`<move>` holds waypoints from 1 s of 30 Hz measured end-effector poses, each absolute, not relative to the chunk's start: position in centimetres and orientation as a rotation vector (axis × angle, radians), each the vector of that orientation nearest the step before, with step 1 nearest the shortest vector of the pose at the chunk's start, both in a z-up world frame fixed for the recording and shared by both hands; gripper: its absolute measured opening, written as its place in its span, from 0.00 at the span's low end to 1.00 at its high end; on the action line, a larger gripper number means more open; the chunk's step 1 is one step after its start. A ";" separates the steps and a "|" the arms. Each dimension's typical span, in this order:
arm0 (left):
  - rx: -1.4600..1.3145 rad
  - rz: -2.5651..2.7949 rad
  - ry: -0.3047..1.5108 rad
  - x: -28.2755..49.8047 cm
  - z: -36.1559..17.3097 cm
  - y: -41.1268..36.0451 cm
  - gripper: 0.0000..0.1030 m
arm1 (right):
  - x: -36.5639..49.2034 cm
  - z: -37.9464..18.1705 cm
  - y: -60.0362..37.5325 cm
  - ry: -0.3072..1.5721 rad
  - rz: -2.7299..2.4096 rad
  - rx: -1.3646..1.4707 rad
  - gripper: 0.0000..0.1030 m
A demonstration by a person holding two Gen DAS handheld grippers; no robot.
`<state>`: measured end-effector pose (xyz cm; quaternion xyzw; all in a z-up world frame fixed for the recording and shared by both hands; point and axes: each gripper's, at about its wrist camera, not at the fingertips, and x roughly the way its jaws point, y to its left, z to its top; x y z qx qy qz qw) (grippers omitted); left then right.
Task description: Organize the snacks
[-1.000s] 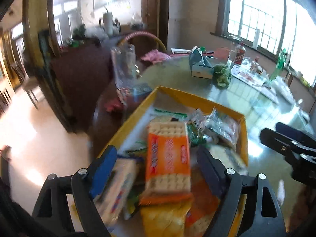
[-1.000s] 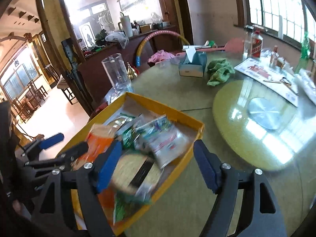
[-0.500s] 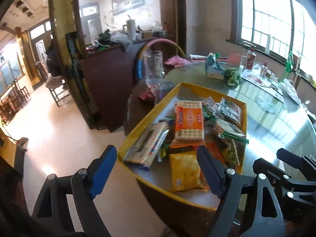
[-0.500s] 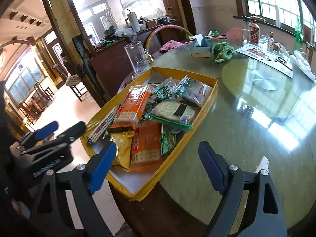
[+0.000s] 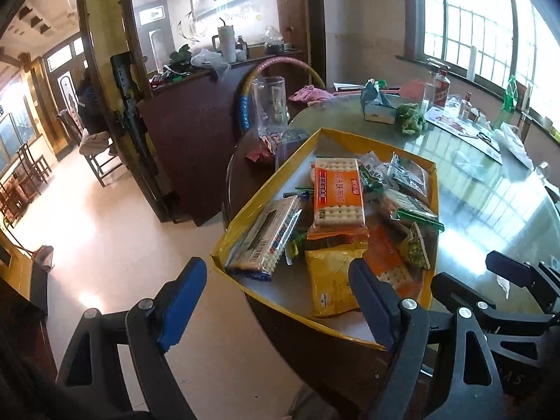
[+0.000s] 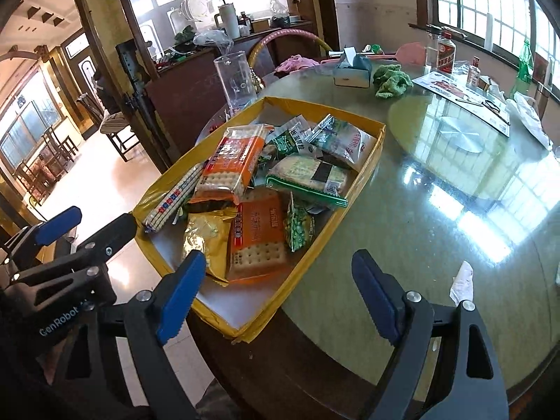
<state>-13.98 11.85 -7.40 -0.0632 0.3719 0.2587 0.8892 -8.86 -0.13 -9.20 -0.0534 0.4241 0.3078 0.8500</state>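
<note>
Notably, tray overhangs table edge.

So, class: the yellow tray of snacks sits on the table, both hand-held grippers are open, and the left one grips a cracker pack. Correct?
Not quite. The left wrist view shows the left hand-held gripper holding nothing; the cracker pack lies in the yellow tray. The rest holds.

Covered, cropped and unreadable parts

In the yellow tray, the lower orange cracker pack is partly covered by the upper orange pack and a green packet; wrapper print is too small to read. The left gripper hides the yellow bag's lower corner. Picture edges crop both grippers' bodies and the table's far side.
</note>
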 end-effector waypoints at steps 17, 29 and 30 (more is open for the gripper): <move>-0.148 0.546 0.792 -13.9 -8.1 13.6 0.81 | -8.9 -9.1 1.7 0.866 0.556 -0.190 0.83; -0.140 0.549 0.811 -13.7 -8.6 13.6 0.81 | -8.6 -9.5 1.8 0.886 0.563 -0.184 0.83; -0.140 0.549 0.813 -13.7 -8.6 13.6 0.81 | -8.7 -9.6 1.9 0.888 0.563 -0.183 0.83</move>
